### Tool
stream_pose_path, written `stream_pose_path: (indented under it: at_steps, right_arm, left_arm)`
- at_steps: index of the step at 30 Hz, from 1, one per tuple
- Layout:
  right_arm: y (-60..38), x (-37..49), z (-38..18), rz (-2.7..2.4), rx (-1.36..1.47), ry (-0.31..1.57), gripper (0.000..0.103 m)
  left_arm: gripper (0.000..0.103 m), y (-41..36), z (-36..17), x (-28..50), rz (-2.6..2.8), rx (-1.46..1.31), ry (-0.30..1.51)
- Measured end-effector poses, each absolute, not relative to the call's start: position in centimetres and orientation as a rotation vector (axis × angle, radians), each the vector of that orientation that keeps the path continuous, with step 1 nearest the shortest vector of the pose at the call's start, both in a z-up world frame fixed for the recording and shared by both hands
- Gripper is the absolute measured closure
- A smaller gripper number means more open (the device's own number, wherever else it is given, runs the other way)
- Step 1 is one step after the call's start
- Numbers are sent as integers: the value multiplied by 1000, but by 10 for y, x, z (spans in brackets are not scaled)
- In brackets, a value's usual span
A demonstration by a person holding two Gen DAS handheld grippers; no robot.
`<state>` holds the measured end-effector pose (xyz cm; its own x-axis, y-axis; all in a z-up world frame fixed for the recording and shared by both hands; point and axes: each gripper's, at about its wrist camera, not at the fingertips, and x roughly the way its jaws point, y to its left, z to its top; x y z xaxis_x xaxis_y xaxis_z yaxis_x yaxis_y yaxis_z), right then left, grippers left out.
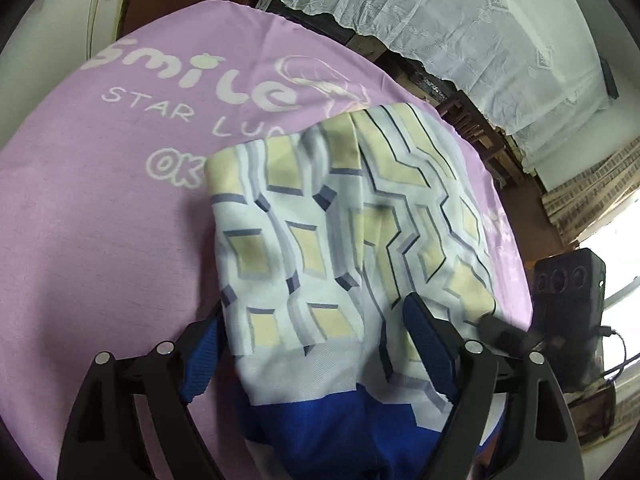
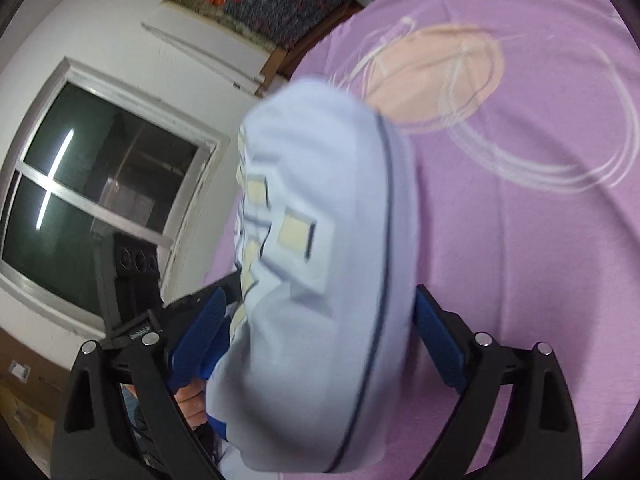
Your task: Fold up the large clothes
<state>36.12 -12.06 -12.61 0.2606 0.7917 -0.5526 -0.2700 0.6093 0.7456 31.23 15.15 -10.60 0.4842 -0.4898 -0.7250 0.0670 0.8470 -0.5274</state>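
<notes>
A pale blue garment (image 1: 340,240) with yellow and navy geometric print and a solid blue band lies bunched on a purple sheet (image 1: 100,220). My left gripper (image 1: 316,344) stands wide open, its blue-padded fingers (image 1: 428,344) straddling the near end of the garment. In the right wrist view the same garment (image 2: 320,280) hangs as a thick folded bundle between the wide-apart fingers (image 2: 200,340) of my right gripper (image 2: 320,340), lifted above the sheet (image 2: 520,240); whether the pads press it is unclear.
The purple sheet carries white "Smile" lettering (image 1: 208,76) and a peach circle print (image 2: 432,76). A lace curtain (image 1: 460,32) hangs beyond the bed. A black camera unit (image 1: 568,312) stands at the right edge. A dark window (image 2: 100,200) is in the white wall.
</notes>
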Motion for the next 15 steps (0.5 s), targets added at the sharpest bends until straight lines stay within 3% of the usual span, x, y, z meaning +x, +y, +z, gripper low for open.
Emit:
stream_pose_path:
  at_steps: [2, 4, 7, 11, 15]
  right_arm:
    - [-108, 356, -125, 765, 508, 1051, 4]
    - [-96, 348, -123, 738, 434, 1016, 4]
    - [-90, 343, -123, 693, 394, 979, 14]
    - [-97, 341, -124, 691, 464, 977, 31]
    - [-111, 339, -122, 734, 582, 982, 38]
  left_arm:
    - [31, 153, -110, 312, -398, -509, 1018]
    - [36, 152, -112, 313, -418, -539, 1015]
    - [44, 146, -110, 312, -421, -514, 998]
    - [46, 138, -105, 310, -441, -488, 970]
    - [48, 134, -92, 303, -488, -493, 926]
